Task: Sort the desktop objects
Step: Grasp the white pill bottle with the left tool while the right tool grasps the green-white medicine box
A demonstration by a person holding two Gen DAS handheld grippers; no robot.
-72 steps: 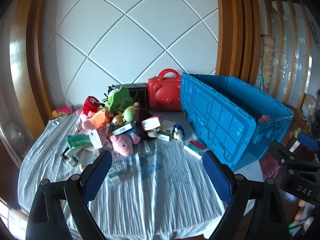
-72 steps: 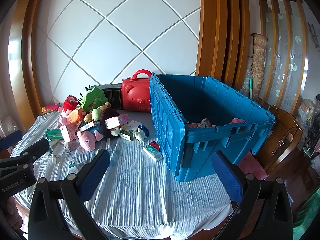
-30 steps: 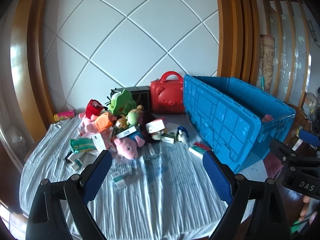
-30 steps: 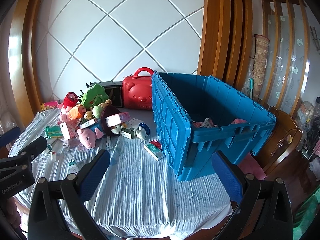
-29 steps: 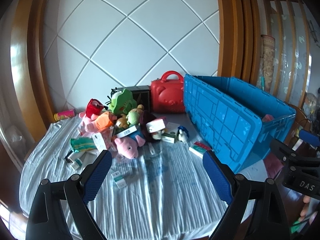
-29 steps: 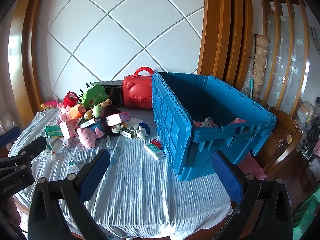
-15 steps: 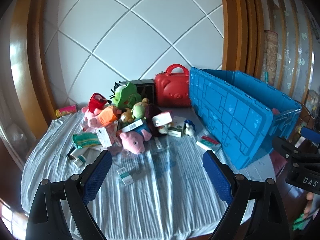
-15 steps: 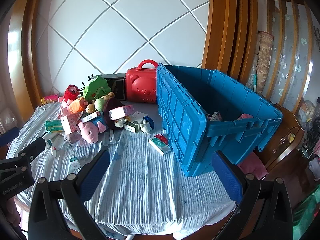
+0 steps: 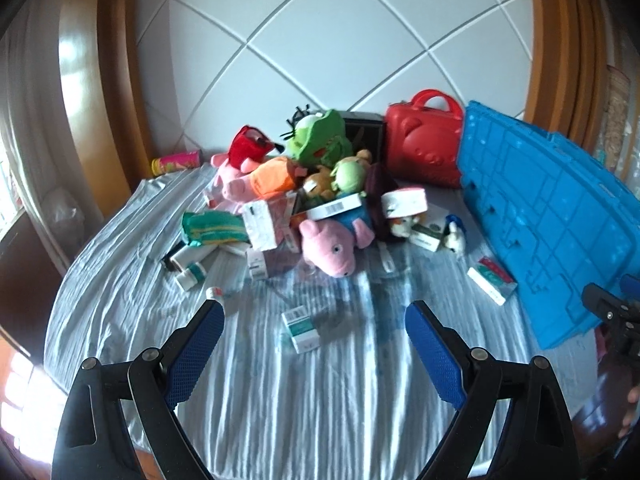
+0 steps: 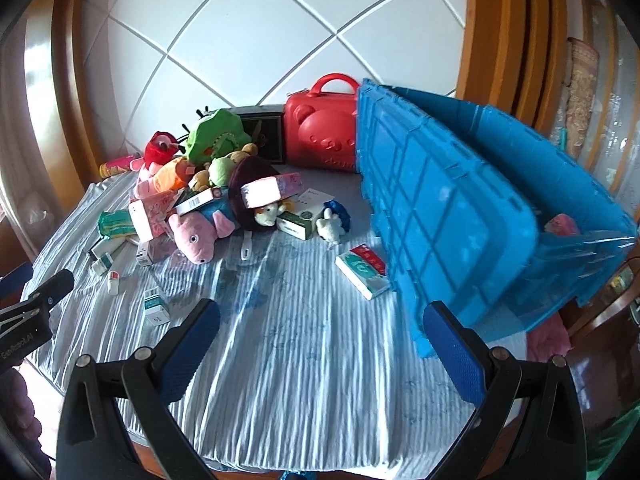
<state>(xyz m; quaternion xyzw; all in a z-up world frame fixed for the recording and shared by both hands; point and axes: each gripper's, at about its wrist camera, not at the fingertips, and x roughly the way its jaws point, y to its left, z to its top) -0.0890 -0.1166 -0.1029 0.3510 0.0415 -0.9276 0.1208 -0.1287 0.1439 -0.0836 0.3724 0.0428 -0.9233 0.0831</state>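
Table: a striped cloth fills the bottom of the frame.
Small box: the small box lies at center, light and stiff; pinch its long sides.
Bin: the blue bin sits at right.
Left gripper: the left gripper is spread wide, empty.
Right gripper: the right gripper is spread wide, empty.

Ribbed plastic crate; wrinkled cloth table cover; glossy wooden frame.

Toy pile left, crate right – case behind, btwn them
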